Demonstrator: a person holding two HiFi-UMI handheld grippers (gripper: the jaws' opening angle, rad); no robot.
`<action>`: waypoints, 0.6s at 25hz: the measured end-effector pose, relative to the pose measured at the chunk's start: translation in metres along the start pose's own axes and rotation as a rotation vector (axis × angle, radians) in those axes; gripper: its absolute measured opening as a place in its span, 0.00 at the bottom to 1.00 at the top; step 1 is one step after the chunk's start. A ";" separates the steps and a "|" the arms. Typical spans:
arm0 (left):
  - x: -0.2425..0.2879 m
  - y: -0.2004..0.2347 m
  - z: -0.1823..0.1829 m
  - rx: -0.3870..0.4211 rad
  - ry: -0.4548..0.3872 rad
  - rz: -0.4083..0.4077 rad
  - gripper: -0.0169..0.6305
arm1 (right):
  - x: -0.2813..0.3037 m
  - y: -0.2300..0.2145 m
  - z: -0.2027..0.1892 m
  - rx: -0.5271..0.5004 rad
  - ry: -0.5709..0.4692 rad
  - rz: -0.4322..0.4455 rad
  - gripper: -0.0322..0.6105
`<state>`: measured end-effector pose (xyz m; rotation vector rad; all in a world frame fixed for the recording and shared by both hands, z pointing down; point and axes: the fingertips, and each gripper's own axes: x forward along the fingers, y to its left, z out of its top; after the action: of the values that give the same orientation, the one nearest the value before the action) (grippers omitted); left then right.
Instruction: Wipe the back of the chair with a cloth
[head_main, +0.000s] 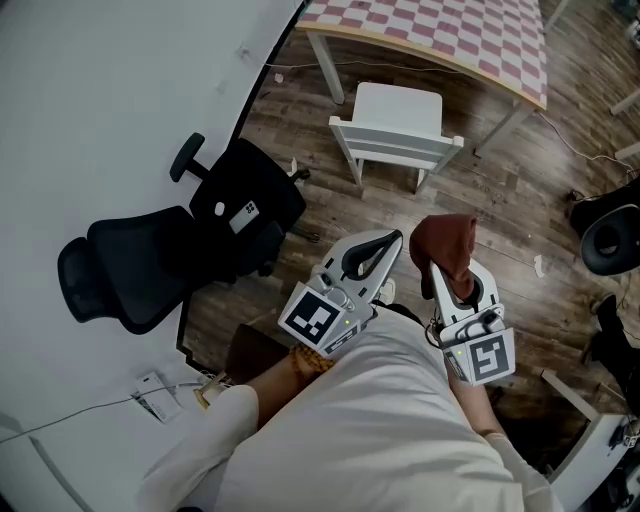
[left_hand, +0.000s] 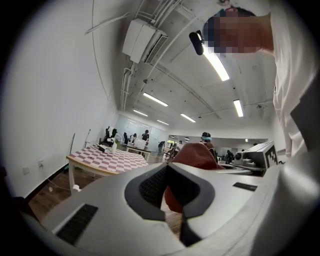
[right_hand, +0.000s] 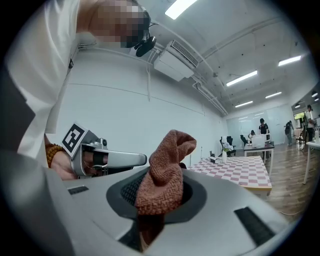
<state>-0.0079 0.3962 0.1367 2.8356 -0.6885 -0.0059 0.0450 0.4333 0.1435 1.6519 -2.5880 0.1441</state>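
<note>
Rust-brown terry cloth (right_hand: 166, 172) is pinched in the right gripper (head_main: 452, 282), whose jaws are closed on its lower part, with the free end standing up above them; it sits lower right of centre in the head view. Left gripper (head_main: 383, 246): jaws together, nothing between them; the cloth seen past them is the one in the other gripper. Both are held close to the person's body. White wooden chair (head_main: 398, 122), upper centre, stands well apart from the cloth, beside the pink-and-white checked worktop (head_main: 455, 30). Judgement: cloth in hand, wiping not begun; the approach and all the wiping are left. Black padded office chair (head_main: 195, 240) at left: cannot tell which chair is meant. White chair's back is foreshortened from above, its surface unreadable; neither gripper view shows it
</note>
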 end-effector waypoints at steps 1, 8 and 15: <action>0.002 0.000 -0.001 -0.003 0.012 0.003 0.04 | -0.001 -0.001 -0.003 -0.003 0.009 0.008 0.18; 0.016 0.032 0.000 -0.006 0.001 0.023 0.04 | 0.030 -0.013 -0.008 -0.002 0.016 0.031 0.18; 0.047 0.095 0.009 -0.031 -0.015 0.014 0.04 | 0.093 -0.039 0.005 0.004 0.002 0.016 0.18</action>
<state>-0.0094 0.2906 0.1511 2.8036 -0.7053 -0.0359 0.0407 0.3328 0.1505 1.6313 -2.6022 0.1521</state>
